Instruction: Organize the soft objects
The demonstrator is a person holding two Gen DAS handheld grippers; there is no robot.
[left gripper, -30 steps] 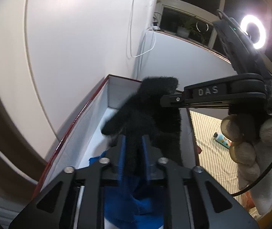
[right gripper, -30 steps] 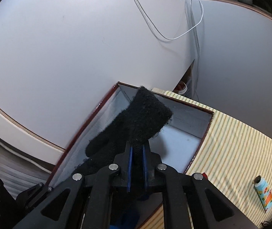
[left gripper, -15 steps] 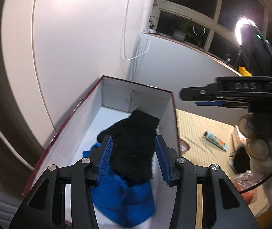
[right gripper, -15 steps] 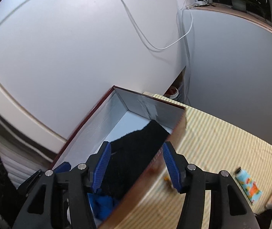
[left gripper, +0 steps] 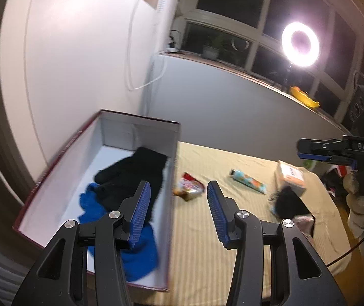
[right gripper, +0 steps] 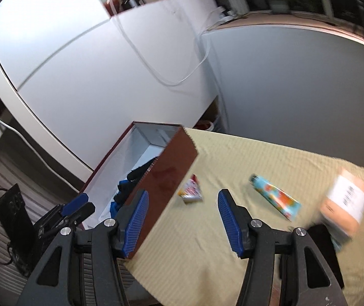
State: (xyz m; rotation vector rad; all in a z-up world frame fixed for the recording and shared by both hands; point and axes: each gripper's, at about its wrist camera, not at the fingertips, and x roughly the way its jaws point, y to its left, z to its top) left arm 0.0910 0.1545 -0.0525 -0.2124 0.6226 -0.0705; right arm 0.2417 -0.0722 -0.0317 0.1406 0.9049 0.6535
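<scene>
Lying in the red box (left gripper: pixel 54 168), the black glove (left gripper: pixel 133 170) is resting on blue cloth (left gripper: pixel 141 252). Both the left gripper (left gripper: pixel 176 211) and right gripper (right gripper: pixel 182 219) are standing with jaws apart, empty. Next, likely fetching the dark soft item (left gripper: pixel 290 202) on the counter (left gripper: pixel 207 255).

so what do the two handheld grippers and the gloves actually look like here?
Both the left gripper and the right gripper have matte black angular frames with silver screws and ribbed blue pads. In the left wrist view the right gripper's side reads "DAS" in white; a hand in a beige knit glove is below it, and a thin black cable hangs there.
</scene>
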